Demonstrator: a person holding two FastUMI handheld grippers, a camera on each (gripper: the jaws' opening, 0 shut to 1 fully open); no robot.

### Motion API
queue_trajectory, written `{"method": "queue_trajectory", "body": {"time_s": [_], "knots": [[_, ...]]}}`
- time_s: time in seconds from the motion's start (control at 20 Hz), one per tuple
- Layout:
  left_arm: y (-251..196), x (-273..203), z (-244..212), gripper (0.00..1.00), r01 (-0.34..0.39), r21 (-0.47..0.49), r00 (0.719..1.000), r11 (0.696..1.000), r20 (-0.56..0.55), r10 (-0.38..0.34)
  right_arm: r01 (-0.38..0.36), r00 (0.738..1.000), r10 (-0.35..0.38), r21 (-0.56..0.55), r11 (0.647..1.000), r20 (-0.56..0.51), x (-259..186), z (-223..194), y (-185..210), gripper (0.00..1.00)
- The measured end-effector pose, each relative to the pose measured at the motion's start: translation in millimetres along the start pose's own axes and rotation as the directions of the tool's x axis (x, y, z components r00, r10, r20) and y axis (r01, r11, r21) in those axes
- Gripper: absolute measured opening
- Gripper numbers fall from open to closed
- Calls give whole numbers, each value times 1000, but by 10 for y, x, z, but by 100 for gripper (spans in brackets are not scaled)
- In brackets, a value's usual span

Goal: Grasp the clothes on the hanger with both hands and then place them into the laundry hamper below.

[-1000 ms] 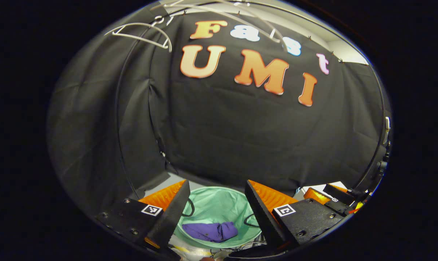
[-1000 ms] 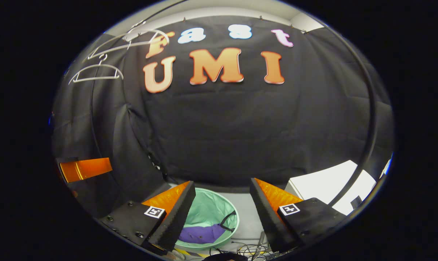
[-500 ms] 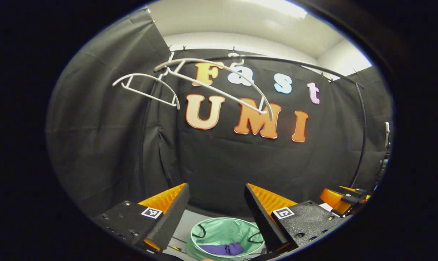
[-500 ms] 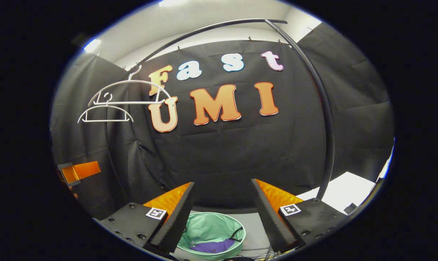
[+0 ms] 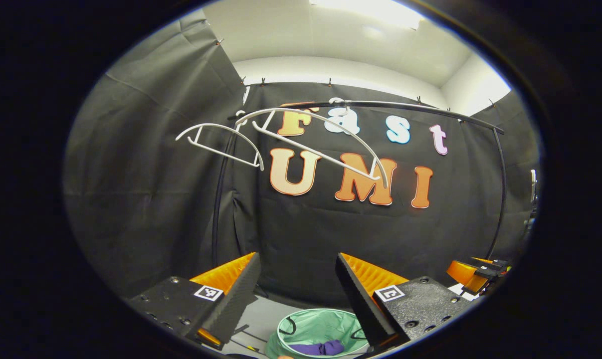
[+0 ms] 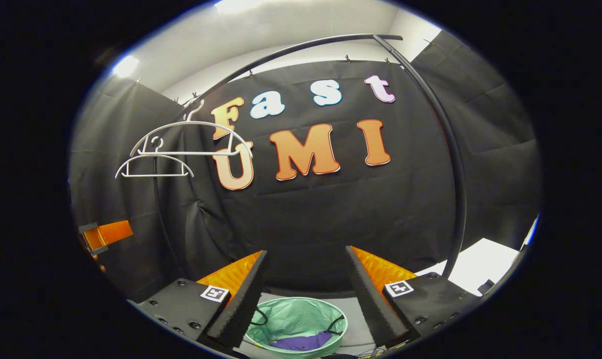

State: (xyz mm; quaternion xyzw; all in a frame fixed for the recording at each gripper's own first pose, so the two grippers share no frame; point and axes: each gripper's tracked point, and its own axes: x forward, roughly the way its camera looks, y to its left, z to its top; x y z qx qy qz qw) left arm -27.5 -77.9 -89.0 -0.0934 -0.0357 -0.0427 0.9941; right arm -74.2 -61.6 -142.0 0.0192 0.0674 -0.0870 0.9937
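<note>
Below, purple clothes [image 6: 301, 342] crumpled in hamper [image 6: 286, 311], long axis sideways; both tools empty, agape.

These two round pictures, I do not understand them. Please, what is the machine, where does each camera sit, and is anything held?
There is no robot. A person holds one hand tool in each hand, and a small camera rides on each tool, looking forward along its two fingers.

In the left gripper view, the left tool is at the bottom, open and holding nothing. The right gripper view shows the right tool the same way, also open and empty.

Behind them is a black rail with two bare white hangers. Below, on the floor, stands a green hamper, and a purple garment lies inside it. So the clothes seem to be already put away.
</note>
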Motion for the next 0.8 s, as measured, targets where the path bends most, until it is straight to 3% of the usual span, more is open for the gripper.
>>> {"method": "queue_trajectory", "body": {"time_s": [0.2, 0.35, 0.4, 0.45, 0.55, 0.6, 0.75, 0.8], "knots": [[88, 4, 17, 93, -23, 16, 1000, 1000, 8, 23, 10, 1000, -10, 9, 1000, 9, 2, 23, -42, 100], [33, 8, -11, 93, -8, 3, 1000, 1000, -3, 8, 9, 1000, -9, 14, 1000, 0, 29, -15, -53, 100], [22, 10, -29, 95, -3, -1, 1000, 1000, -10, 3, 8, 1000, -8, 15, 1000, -1, 26, -19, -51, 89], [32, 16, -46, 93, 0, -3, 1000, 1000, -15, 0, 7, 1000, -7, 16, 1000, -3, 41, -27, -39, 98], [62, 28, -54, 93, -3, -5, 1000, 1000, -20, 3, 3, 1000, -2, 18, 1000, -5, 57, -39, -25, 98], [84, 34, -59, 95, -7, -4, 1000, 1000, -22, 7, 2, 1000, -2, 17, 1000, -8, 63, -54, -20, 89], [134, 55, -78, 93, -16, -1, 999, 1000, -28, 16, 4, 1000, -3, 24, 1000, -16, 96, -93, -22, 98], [134, 53, -85, 93, -15, -3, 999, 1000, -29, 15, 3, 1000, -2, 27, 1000, -19, 103, -102, -20, 89]]}}
